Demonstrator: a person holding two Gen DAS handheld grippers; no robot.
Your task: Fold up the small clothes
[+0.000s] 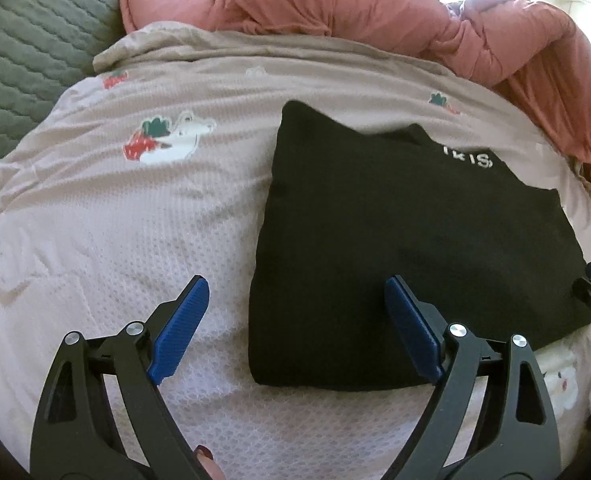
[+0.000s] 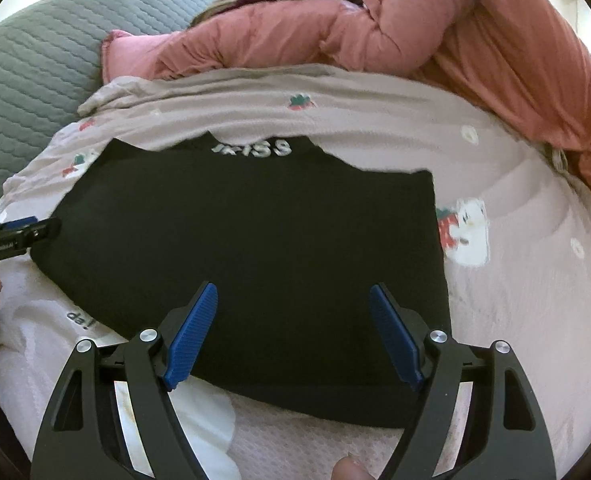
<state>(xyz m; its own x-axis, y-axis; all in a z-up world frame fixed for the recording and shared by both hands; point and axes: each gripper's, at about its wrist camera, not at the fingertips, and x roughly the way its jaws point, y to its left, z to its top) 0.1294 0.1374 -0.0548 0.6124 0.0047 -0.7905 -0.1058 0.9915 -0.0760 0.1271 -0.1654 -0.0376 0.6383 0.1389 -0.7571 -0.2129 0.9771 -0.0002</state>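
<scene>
1. The black garment (image 1: 415, 248) lies flat on the pink printed bedsheet (image 1: 135, 240), already folded into a rough rectangle. White lettering sits at its far edge, by what looks like the neckline.
2. Behind the sheet a salmon-pink duvet (image 2: 475, 32) is bunched up, and a grey quilted cover (image 2: 35, 60) shows at the far left.
3. The left gripper (image 1: 295, 328) hovers at the garment's near-left corner. Its jaws stand wide apart with nothing between the pads: one finger is over the bare sheet, the other over the black cloth.
4. The right gripper (image 2: 293, 334) is over the near edge of the garment, jaws likewise wide and holding nothing. I cannot tell whether its fingertips touch the cloth.
5. In the right wrist view the left gripper's tip appears at the garment's left side, so the two tools flank the near edge.
6. Judged from this layout, the step in hand is setting up a fresh grasp, probably for another fold.
7. The next move calls for lowering both grippers onto the near edge and pinching every layer of the thick stack, not only the top one.
8. Pinching the sheet beneath along with the cloth is the likely slip.
</scene>
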